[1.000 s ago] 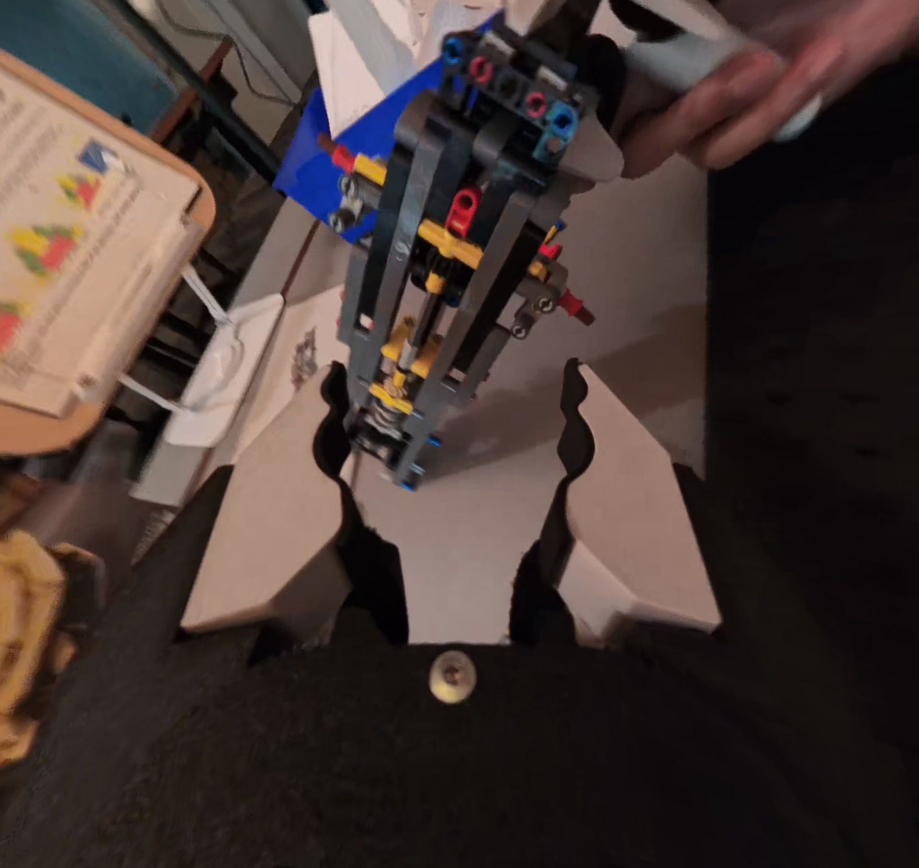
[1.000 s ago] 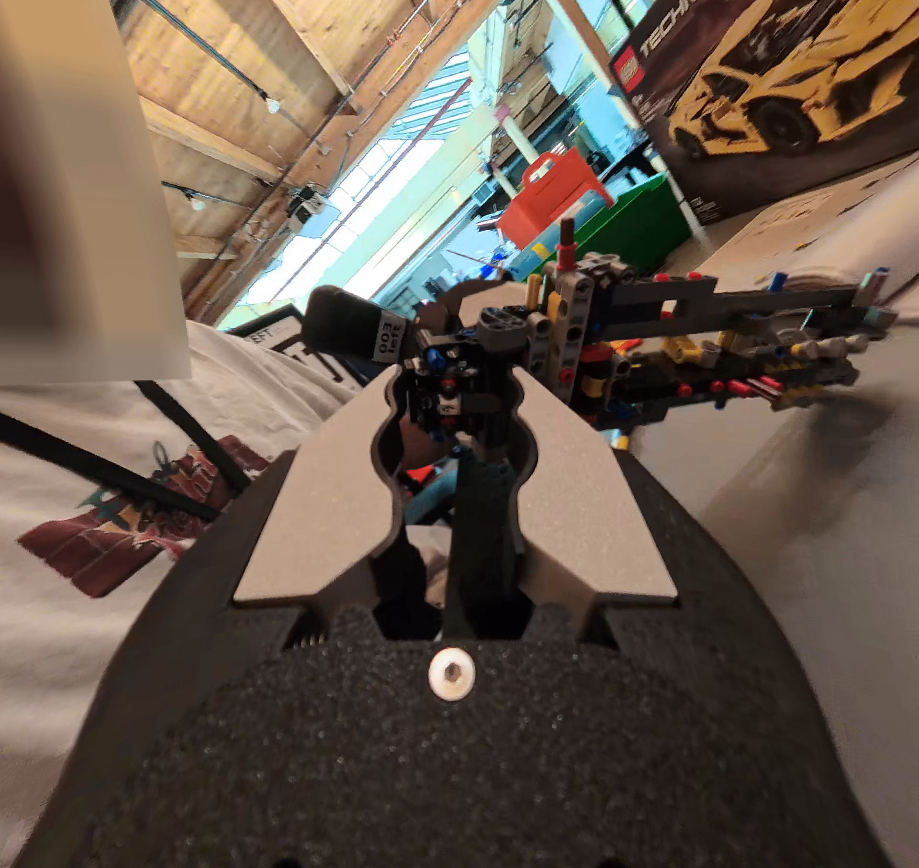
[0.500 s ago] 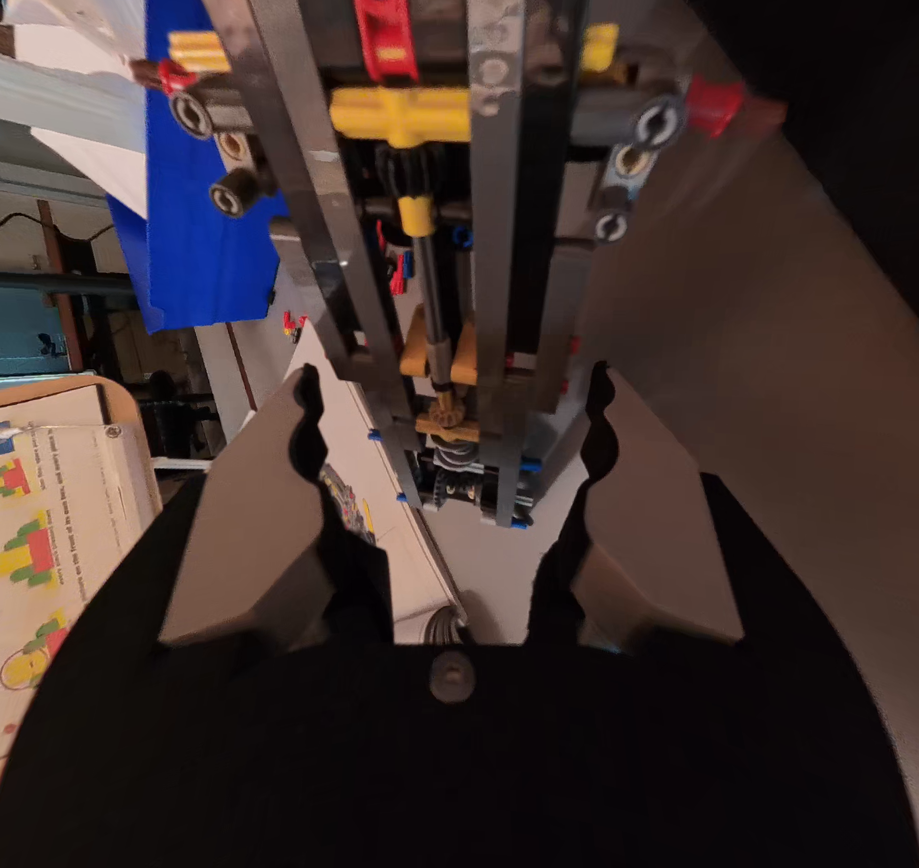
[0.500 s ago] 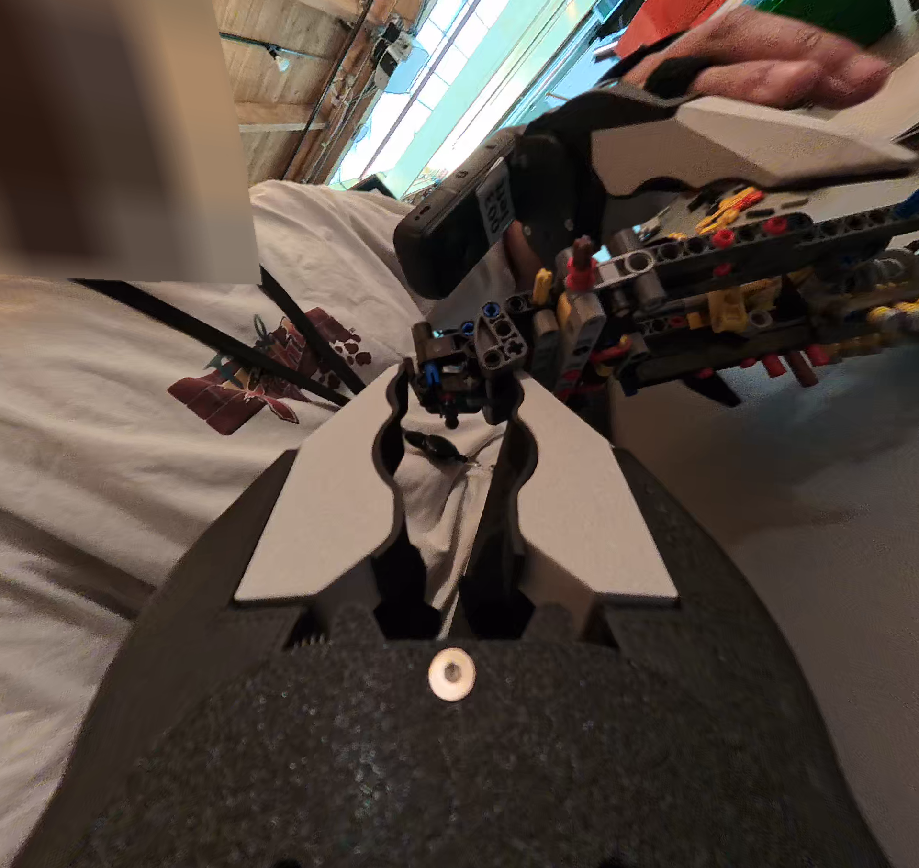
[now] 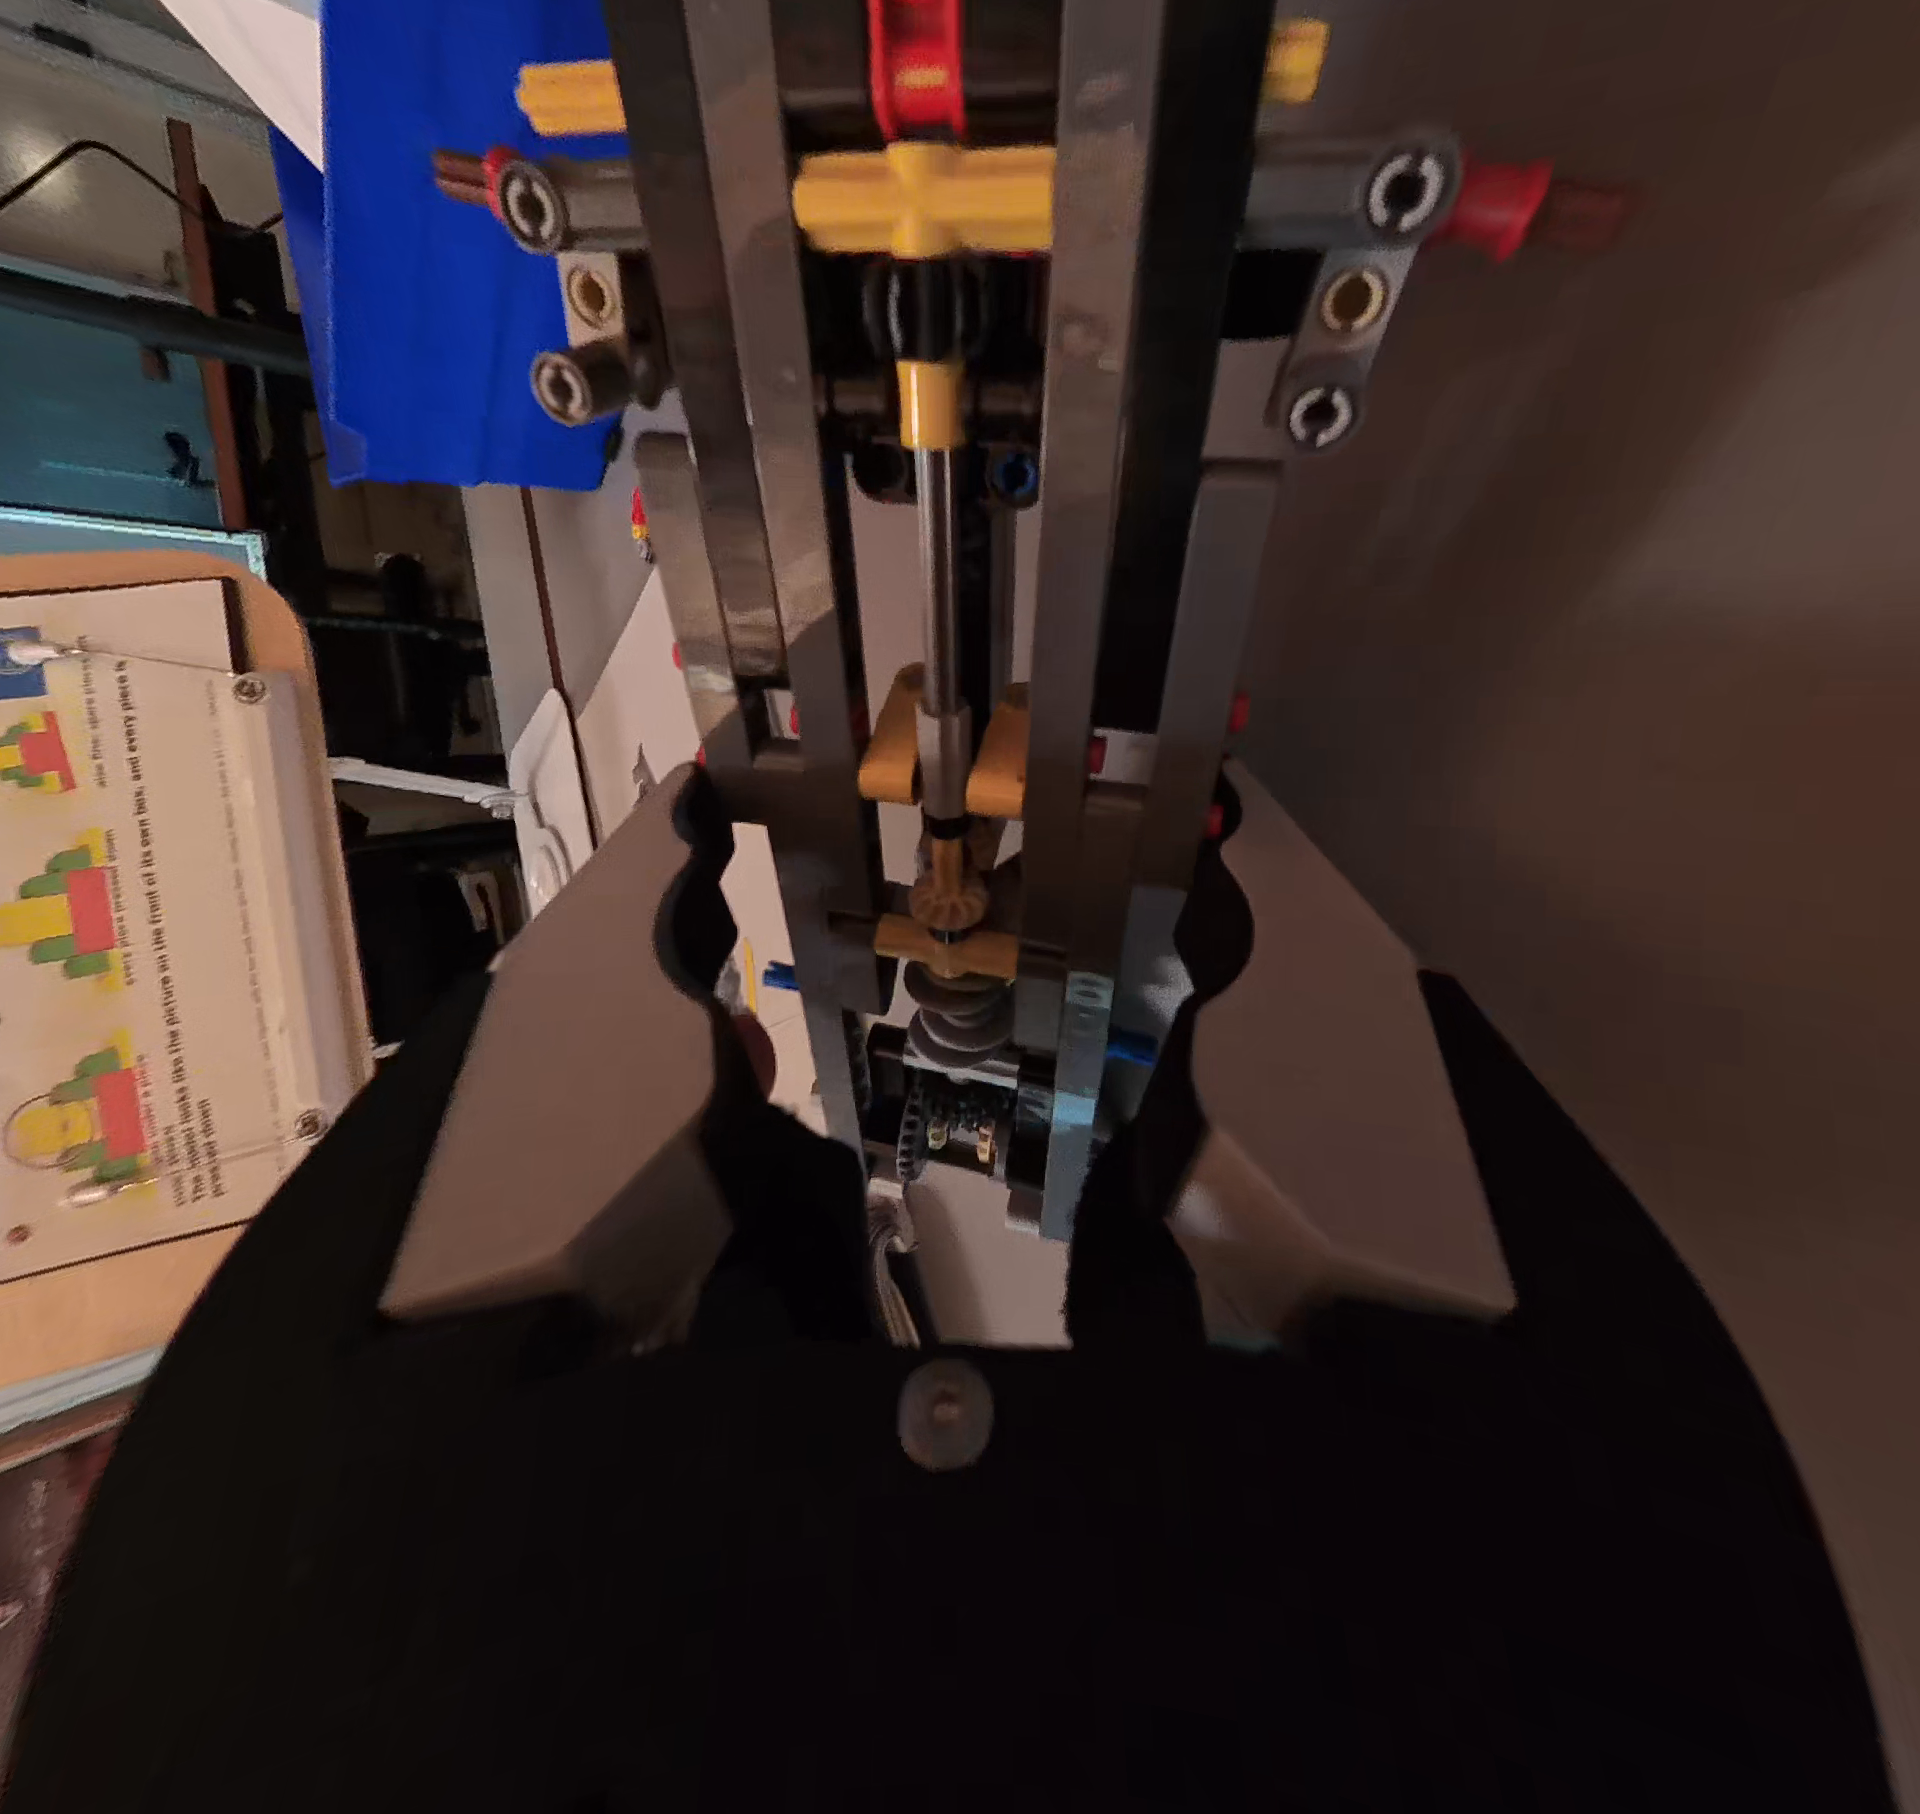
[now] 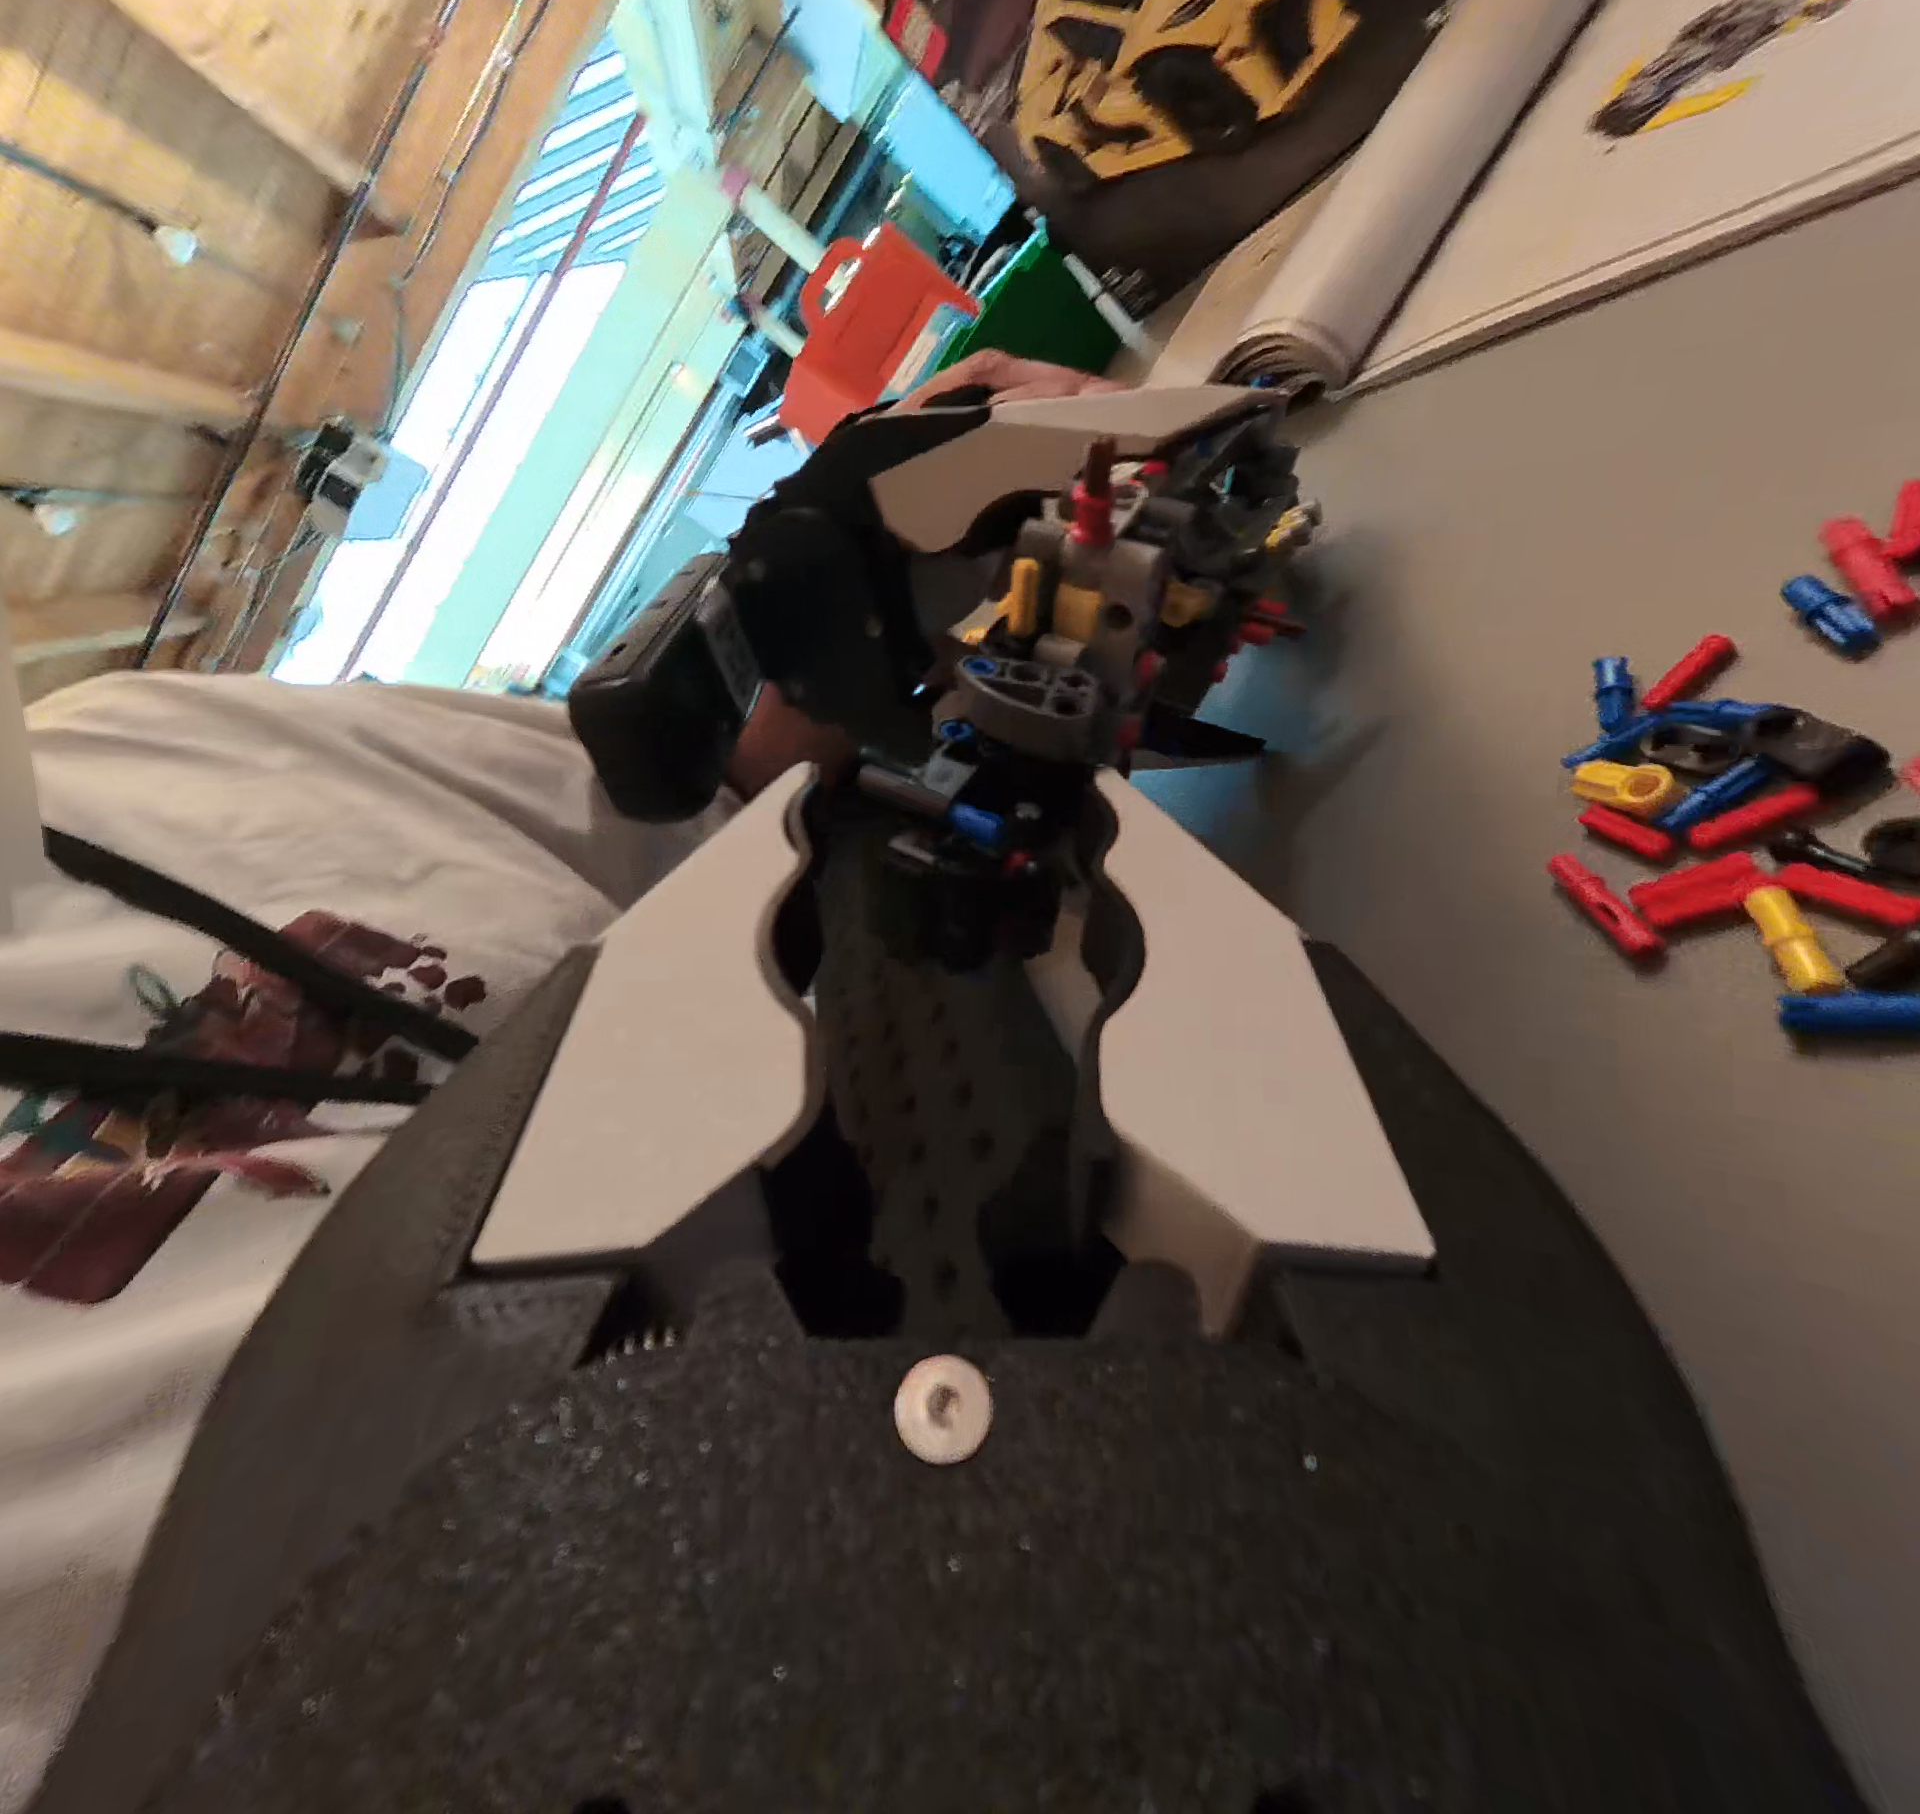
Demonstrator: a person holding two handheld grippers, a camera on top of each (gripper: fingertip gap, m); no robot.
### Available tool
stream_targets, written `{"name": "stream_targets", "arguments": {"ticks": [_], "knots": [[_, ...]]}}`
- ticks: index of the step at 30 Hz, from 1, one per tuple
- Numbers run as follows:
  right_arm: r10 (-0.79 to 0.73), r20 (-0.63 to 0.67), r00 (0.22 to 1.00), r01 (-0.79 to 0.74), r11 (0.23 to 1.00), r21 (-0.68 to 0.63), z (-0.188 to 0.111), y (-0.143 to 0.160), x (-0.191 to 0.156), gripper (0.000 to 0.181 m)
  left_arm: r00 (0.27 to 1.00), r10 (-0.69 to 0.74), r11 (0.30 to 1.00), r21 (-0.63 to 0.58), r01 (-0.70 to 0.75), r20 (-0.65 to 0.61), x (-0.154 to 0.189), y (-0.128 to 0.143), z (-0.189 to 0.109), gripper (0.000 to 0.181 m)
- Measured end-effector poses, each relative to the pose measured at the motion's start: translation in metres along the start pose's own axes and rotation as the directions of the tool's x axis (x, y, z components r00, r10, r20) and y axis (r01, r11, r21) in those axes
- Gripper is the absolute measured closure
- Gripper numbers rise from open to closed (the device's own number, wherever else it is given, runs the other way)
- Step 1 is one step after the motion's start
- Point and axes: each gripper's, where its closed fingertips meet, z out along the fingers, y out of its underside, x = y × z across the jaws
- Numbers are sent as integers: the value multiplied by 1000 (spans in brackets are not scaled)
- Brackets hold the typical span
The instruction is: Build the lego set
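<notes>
left wrist view: our left gripper (image 5: 961, 933) straddles the chassis (image 5: 935, 517), contact unclear; right gripper (image 6: 951, 871) clamps its end; rigid beams, pins pop loose, grip side rails.

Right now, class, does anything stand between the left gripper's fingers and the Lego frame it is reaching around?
Nothing visible does. The left gripper is open, with the Lego frame running straight into the gap between its fingers; no loose part or hand lies between them.
</notes>
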Motion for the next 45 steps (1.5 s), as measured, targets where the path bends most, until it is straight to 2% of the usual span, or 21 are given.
{"name": "stream_targets", "arguments": {"ticks": [1,6,16,20,22,24,25,27,28,29,30,31,35,37,38,41,45], "knots": [[7,-39,999,-7,1000,14,1,0,3,141,1000,7,1000,-17,-7,9,0,1,-1,96],[-54,-230,972,62,998,27,-10,2,14,143,996,49,998,-53,-45,79,-5,7,-1,96],[-74,-313,947,89,995,33,-10,8,17,149,986,105,990,-103,-92,131,-9,15,-4,97],[-78,-342,936,98,994,44,-6,2,16,149,993,30,996,-90,-19,118,-8,20,-13,94],[-102,-343,934,117,993,26,-4,3,16,149,988,-126,989,-67,132,87,-7,31,-32,95],[-113,-347,931,129,991,24,-2,3,18,149,916,-400,916,-25,401,36,-7,49,-61,98],[-119,-343,932,138,990,29,-2,3,18,149,837,-547,837,-16,547,11,-6,63,-77,101],[-147,-329,933,173,984,51,0,2,17,149,601,-792,608,-44,793,-105,12,88,-107,97],[-147,-326,934,172,984,50,1,4,18,149,470,-865,488,-80,869,-176,26,95,-120,102],[-159,-325,932,182,982,44,2,5,17,149,371,-902,402,-115,908,-222,39,100,-130,110],[-185,-328,926,210,977,43,3,5,16,149,332,-908,374,-140,917,-254,52,101,-137,116],[-199,-327,924,225,974,41,4,5,14,149,360,-897,404,-147,903,-258,62,103,-140,122],[-175,-307,936,196,980,39,4,7,15,149,661,-724,689,-159,707,-198,79,116,-139,128],[-156,-293,943,176,983,45,3,7,15,149,750,-632,774,-196,602,-194,75,127,-133,128],[-149,-289,946,169,985,46,3,7,16,149,751,-628,777,-209,594,-203,71,131,-130,128],[-157,-291,944,177,983,43,3,8,15,149,647,-717,697,-266,666,-260,69,137,-120,126],[-172,-298,939,189,982,26,4,10,15,149,563,-774,626,-215,750,-288,67,131,-112,151]]}}
